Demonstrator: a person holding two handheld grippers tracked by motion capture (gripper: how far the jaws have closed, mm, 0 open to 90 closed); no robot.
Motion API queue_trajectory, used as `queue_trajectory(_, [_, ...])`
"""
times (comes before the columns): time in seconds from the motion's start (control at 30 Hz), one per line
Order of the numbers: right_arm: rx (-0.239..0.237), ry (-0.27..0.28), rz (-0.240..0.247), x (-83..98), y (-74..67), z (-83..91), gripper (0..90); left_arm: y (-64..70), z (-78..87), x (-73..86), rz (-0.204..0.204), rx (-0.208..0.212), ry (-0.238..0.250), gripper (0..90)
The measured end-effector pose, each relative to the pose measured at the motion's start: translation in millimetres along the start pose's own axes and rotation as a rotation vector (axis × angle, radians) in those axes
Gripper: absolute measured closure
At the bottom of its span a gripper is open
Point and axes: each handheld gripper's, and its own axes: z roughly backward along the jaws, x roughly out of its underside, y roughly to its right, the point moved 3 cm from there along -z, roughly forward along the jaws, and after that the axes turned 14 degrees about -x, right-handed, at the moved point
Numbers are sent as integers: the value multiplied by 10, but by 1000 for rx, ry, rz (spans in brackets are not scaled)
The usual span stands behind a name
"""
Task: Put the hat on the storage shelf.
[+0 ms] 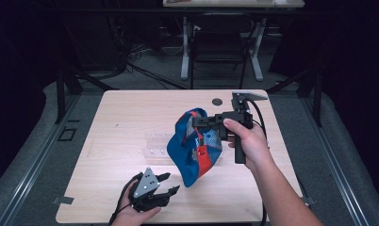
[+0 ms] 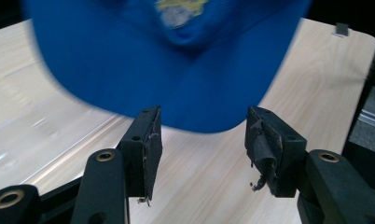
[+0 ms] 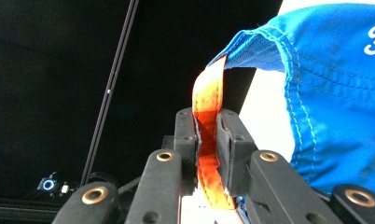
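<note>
Cap (image 1: pixel 193 150) was held above the tabletop (image 1: pixel 121 122) by its orange strap (image 3: pixel 208 107), pinched in the right hand-held gripper (image 1: pixel 200 121); left hand-held gripper (image 1: pixel 171 182) gaped empty below; strap slip judged likely, dropping it.

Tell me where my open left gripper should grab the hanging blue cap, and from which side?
Take the brim: its curved front edge hangs just beyond the open left gripper, so come straight forward from the person's side. The right gripper already pinches the orange strap.

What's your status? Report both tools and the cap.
Right tool shut on cap's orange strap. Blue cap hangs above table. Left tool open under the brim, nothing between.
</note>
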Motion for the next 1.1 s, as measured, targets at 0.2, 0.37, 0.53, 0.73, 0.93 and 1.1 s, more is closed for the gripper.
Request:
queue_trajectory(0.2, [-1,2,1,-19,-5,-39,791,196,-58,-144,-12,-3,20,461])
queue_trajectory(0.37, [-1,2,0,-14,2,-50,791,300,-121,-208,-29,-40,20,480])
queue_trajectory(0.53, [-1,-1,1,1,-2,-50,791,290,-120,-189,-46,-47,5,617])
queue_trajectory(0.73, [-6,6,5,3,-22,-12,791,203,-60,-178,-31,-53,17,741])
queue_trajectory(0.93, [-7,8,6,4,-33,14,791,121,-12,-178,-26,-75,29,805])
queue_trajectory(1.1, [-3,9,5,4,-35,27,790,78,20,-172,-60,-105,32,871])
